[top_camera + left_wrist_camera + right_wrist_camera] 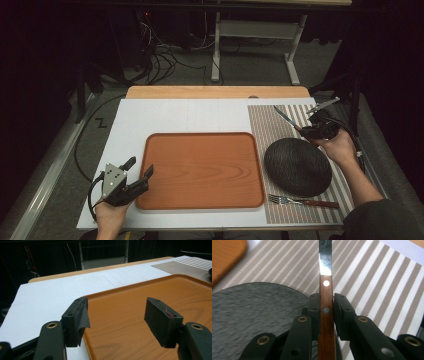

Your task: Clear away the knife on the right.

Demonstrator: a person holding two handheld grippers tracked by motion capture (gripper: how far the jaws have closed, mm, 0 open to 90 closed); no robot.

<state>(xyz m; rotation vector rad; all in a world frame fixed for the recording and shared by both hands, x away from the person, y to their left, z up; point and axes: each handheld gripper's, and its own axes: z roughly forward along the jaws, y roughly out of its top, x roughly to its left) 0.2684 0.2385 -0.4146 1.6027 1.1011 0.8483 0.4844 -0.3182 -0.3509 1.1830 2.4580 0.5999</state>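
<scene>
While your right gripper (327,307) clamps the knife (326,290), your left gripper (120,315) gapes.
Knife hangs above the striped mat (280,125), beside 1 dark plate (297,166).

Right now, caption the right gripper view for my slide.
Right claw shut on knife above plate and striped mat.

floor (250,70): grey carpet — dim | cables (160,60): tangled, far left | white frame legs (255,35): beyond table
</scene>
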